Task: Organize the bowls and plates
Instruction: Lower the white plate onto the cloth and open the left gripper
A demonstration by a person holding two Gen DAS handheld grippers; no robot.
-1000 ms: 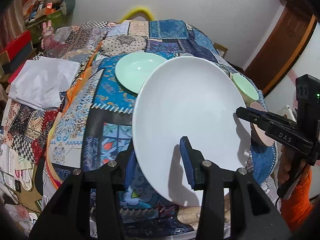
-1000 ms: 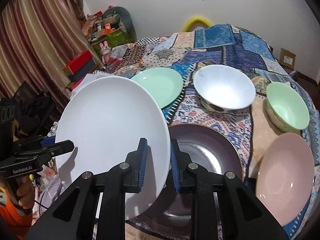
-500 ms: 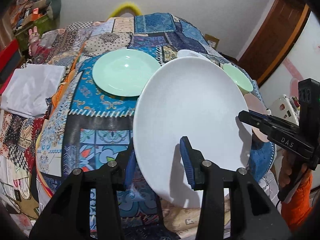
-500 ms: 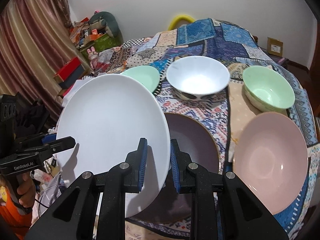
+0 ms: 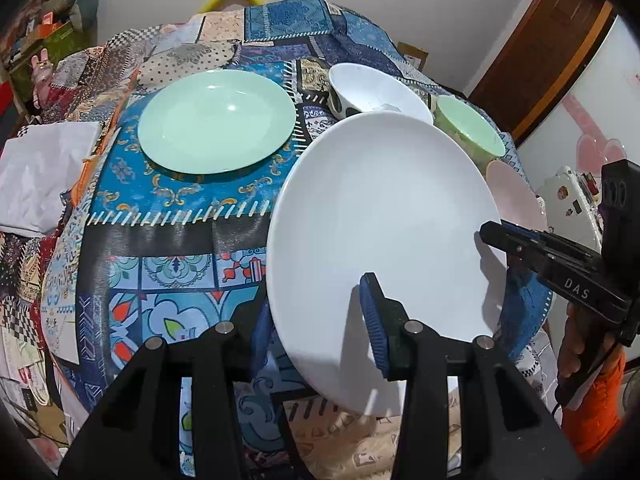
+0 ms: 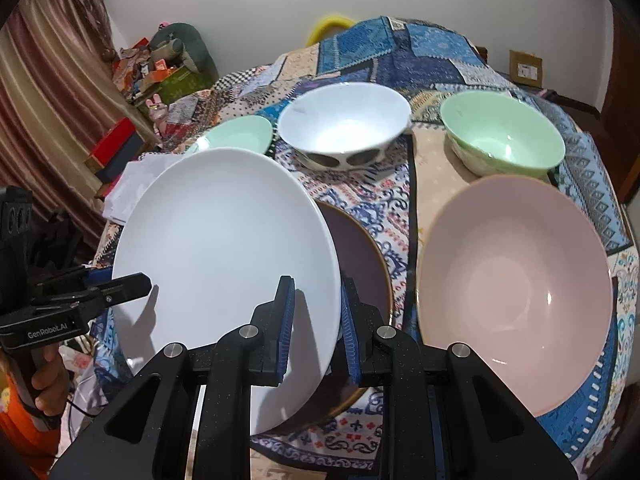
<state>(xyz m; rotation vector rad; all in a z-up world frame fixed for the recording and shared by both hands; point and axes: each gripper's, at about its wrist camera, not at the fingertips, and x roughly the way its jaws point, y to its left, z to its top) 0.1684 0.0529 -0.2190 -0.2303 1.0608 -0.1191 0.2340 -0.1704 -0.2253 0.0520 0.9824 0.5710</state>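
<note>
A large white plate (image 5: 384, 224) (image 6: 224, 248) is held tilted above the table by both grippers. My left gripper (image 5: 316, 320) is shut on its left rim and also shows in the right wrist view (image 6: 120, 286). My right gripper (image 6: 314, 320) is shut on its right rim and also shows in the left wrist view (image 5: 508, 240). On the patchwork cloth lie a mint green plate (image 5: 216, 120) (image 6: 236, 134), a white bowl (image 6: 344, 124) (image 5: 376, 88), a green bowl (image 6: 502, 136) (image 5: 468, 128), a pink bowl (image 6: 516, 280) and a dark brown plate (image 6: 360, 256) partly under the white plate.
The round table (image 5: 168, 232) is covered by a patchwork cloth. White cloth (image 5: 36, 176) lies at its left edge. Boxes and clutter (image 6: 152, 72) stand by the curtain at the back left. A wooden door (image 5: 548, 44) is at the right.
Both grippers carried the white plate forward and lower over the table. The green plate and bowls now look nearer, and the dark brown plate is more covered by the white plate.
</note>
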